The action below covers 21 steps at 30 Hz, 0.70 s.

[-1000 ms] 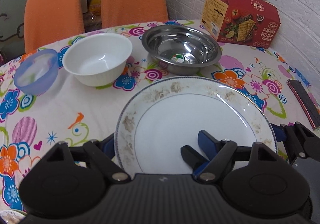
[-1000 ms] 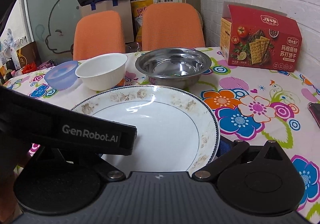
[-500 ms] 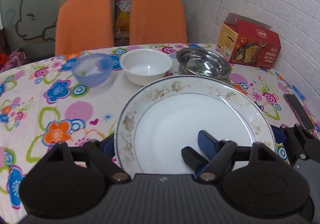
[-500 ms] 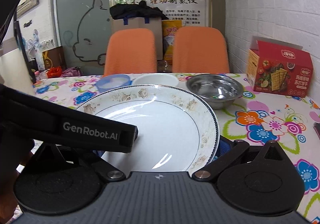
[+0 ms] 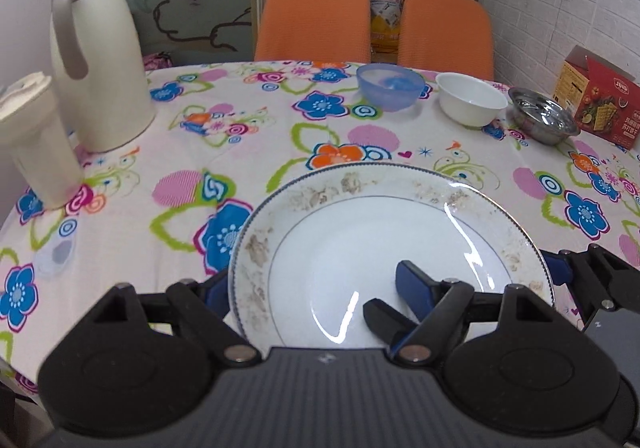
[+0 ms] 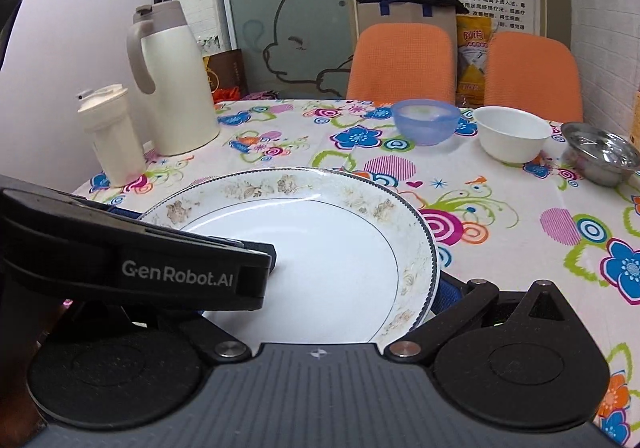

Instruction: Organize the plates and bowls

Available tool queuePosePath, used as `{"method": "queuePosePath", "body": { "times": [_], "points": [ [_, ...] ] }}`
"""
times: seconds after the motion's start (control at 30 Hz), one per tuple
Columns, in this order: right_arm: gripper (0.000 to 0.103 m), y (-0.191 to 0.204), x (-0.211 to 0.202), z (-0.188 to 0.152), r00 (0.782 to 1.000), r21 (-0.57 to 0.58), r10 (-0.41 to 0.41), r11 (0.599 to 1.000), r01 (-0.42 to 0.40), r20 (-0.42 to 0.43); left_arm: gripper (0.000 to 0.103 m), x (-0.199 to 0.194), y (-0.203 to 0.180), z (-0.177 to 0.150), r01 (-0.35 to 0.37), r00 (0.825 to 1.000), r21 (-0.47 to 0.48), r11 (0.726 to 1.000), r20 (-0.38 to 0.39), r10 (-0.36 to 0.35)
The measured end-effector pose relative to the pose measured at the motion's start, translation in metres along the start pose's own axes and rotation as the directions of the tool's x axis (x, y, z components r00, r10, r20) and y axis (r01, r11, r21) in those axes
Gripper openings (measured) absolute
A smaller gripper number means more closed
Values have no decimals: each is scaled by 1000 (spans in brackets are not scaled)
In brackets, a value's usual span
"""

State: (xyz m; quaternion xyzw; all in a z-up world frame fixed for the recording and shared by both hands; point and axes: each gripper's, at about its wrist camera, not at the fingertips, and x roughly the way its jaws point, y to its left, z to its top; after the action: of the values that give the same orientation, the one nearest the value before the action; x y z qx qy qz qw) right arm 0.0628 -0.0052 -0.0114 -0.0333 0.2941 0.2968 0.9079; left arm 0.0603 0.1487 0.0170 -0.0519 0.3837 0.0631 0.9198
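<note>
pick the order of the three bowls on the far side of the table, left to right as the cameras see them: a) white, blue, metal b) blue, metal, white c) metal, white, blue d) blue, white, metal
d: in both wrist views the blue bowl sits furthest left, the white bowl in the middle and the metal bowl furthest right, nearest the red box.

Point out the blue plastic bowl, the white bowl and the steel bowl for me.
blue plastic bowl [image 5: 390,91]: left wrist view, front of its outer wall.
white bowl [image 5: 471,100]: left wrist view, inside its hollow.
steel bowl [image 6: 600,156]: right wrist view, inside its hollow.
</note>
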Motion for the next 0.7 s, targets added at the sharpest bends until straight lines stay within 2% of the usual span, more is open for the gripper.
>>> {"method": "queuePosePath", "body": {
  "times": [0.17,0.3,0.53,0.7],
  "points": [
    [91,4,7,-8,999,-1,-20,1000,20,-37,79,14,10,-9,39,999,-29,999,-36,-40],
    [91,2,10,-13,998,12,-34,999,35,-48,79,19,4,-11,52,998,-9,999,-25,-52],
    [91,4,9,-13,998,-28,-54,998,53,-35,81,26,3,-11,60,998,13,998,-12,-60],
    [90,10,6,-12,993,-78,-121,990,121,2,85,19,1,-10,45,999,42,998,27,-47]
  ]
}}
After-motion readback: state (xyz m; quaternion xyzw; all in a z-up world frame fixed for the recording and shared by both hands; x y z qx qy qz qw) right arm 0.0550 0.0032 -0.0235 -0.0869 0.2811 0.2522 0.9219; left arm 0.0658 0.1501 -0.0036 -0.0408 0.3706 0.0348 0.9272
